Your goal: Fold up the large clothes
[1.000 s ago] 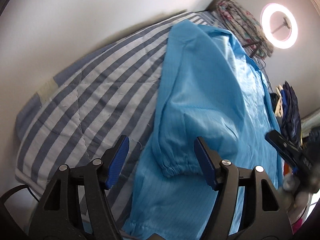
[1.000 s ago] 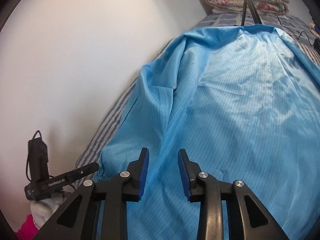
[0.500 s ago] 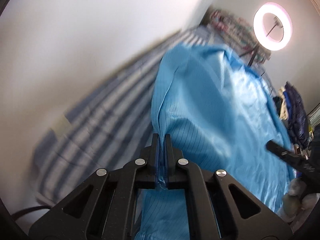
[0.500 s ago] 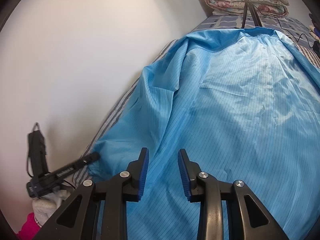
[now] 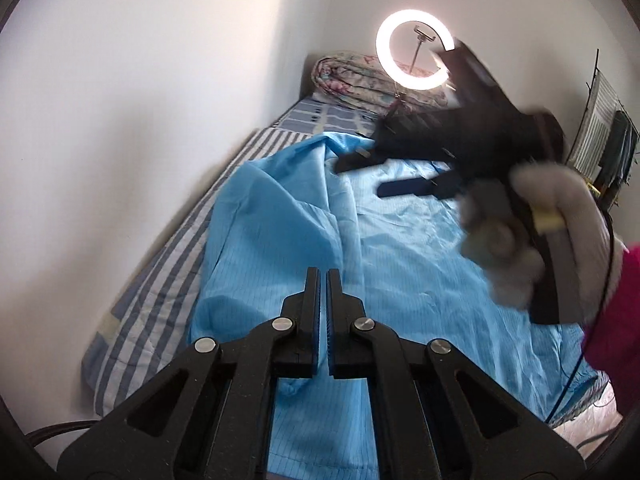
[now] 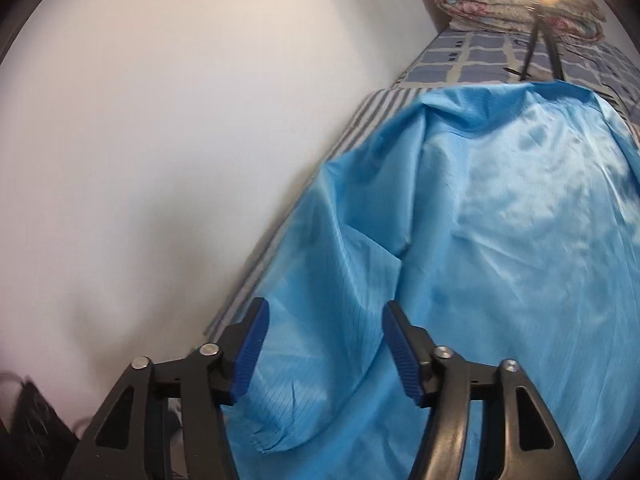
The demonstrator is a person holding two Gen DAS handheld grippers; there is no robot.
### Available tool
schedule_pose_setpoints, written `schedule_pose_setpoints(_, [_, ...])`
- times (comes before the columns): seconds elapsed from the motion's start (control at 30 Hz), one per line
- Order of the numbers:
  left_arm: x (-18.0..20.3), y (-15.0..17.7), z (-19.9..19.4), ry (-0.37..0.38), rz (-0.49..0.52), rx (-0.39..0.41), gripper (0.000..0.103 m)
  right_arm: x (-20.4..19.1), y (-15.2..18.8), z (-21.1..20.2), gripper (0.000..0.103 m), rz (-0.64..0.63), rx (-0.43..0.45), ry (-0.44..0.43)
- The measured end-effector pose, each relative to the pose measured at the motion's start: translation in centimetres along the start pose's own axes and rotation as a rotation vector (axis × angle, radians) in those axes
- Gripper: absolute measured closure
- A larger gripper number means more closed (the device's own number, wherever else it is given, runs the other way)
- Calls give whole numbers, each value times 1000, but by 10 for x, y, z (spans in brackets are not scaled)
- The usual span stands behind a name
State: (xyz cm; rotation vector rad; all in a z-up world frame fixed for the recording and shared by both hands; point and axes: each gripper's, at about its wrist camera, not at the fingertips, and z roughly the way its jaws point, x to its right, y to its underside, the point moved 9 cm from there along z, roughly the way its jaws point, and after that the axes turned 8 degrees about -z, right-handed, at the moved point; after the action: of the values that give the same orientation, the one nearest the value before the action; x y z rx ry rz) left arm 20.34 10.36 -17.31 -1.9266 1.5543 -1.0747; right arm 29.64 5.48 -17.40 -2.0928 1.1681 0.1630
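Note:
A large light-blue garment (image 5: 420, 264) lies spread on a striped bed. My left gripper (image 5: 323, 312) is shut on its sleeve (image 5: 264, 248). The sleeve rises from the bed to the jaws, and a bit of cuff shows under them. In the left wrist view my right gripper (image 5: 380, 176) is blurred above the garment's far part, held by a gloved hand (image 5: 516, 240). In its own view the right gripper (image 6: 324, 344) is open and its jaws are still opening. The blue garment (image 6: 500, 240) and its sleeve (image 6: 316, 360) lie below, untouched by the pads.
The striped bedsheet (image 5: 160, 292) runs along a white wall (image 5: 120, 120) on the left. A rolled floral quilt (image 5: 348, 80) and a lit ring light (image 5: 416, 56) on a tripod stand at the head. A clothes rack (image 5: 604, 128) is at the right.
My left gripper closed on the sleeve cuff, then rose and rolled with it. My right gripper moved across the garment towards the wall side and its jaws widened.

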Motion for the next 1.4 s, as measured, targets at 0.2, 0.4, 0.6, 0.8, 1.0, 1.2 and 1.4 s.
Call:
schedule_pose_setpoints(0.2, [-24, 12, 8, 12, -93, -82, 103, -35, -22, 52, 29, -141, -119, 136])
schedule_pose_setpoints(0.4, [-87, 28, 13, -70, -255, -132, 26, -21, 1, 85, 35, -114, -190, 154])
schedule_pose_setpoints(0.6, [-121, 44, 45, -117, -376, -233, 26, 21, 38, 103, 55, -43, -261, 168])
schedule_pose_setpoints(0.8, [-133, 53, 86, -135, -452, -288, 52, 36, 56, 110, 61, 3, -263, 140])
schedule_pose_setpoints(1.0, [-132, 34, 83, -178, -428, -189, 103, 35, 57, 105, 61, 13, -254, 112])
schedule_pose_setpoints(1.2, [-81, 3, 35, -135, -213, -30, 103, 25, 27, 77, 42, 25, -197, 47])
schedule_pose_setpoints(1.4, [-52, 11, 35, -101, -136, -35, 103, -20, -22, 67, 30, -26, -150, -23])
